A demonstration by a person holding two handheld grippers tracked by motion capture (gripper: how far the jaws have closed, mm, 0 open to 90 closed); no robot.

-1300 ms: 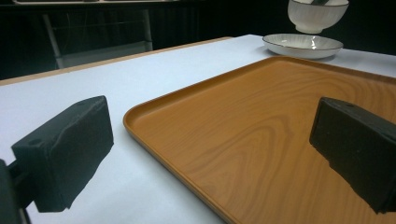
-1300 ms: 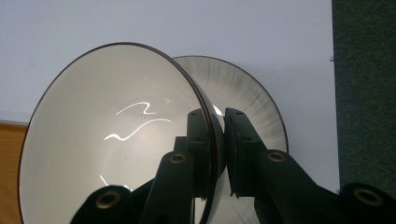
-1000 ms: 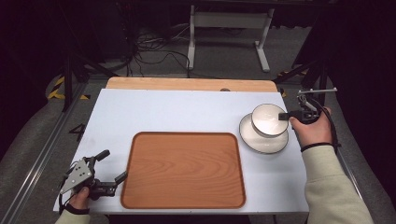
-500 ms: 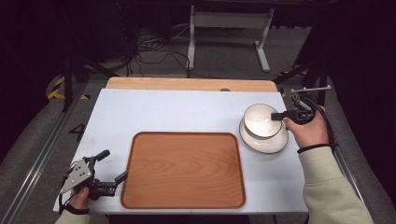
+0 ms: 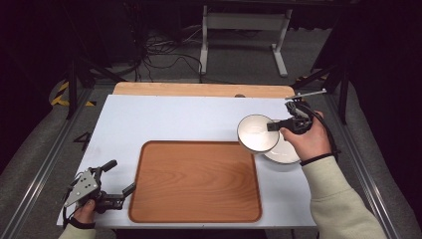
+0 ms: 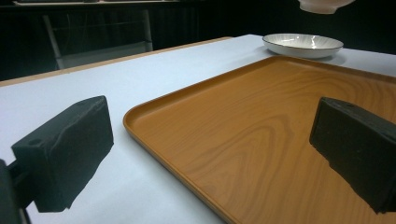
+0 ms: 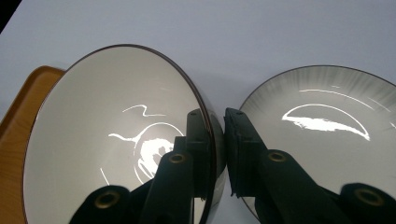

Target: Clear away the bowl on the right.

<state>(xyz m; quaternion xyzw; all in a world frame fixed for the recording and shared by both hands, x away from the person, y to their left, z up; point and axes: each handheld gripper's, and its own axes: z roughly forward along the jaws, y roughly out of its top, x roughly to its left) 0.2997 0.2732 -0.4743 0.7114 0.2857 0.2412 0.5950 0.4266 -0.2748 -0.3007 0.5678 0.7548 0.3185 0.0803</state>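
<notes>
My right gripper (image 5: 271,127) is shut on the rim of a white bowl (image 5: 255,132), holding it in the air just past the right edge of the wooden tray (image 5: 194,181). In the right gripper view one jaw is inside the bowl (image 7: 107,140) and the other outside, with the right gripper (image 7: 217,128) pinching the wall. A white plate (image 5: 287,152) lies on the table below and to the right, also visible as the plate (image 7: 327,126). My left gripper (image 5: 121,176) rests open at the tray's near left corner; the left gripper (image 6: 210,149) has nothing between its jaws.
The white table top (image 5: 164,119) has a wooden strip (image 5: 199,89) along its far edge. Beyond it on the dark floor are cables and a metal stand (image 5: 244,20). From the left gripper view the tray (image 6: 280,116) stretches toward the plate (image 6: 302,44).
The right hand has carried the bowl up off the plate and to the left, toward the tray. The plate now lies uncovered. The left gripper has not moved.
</notes>
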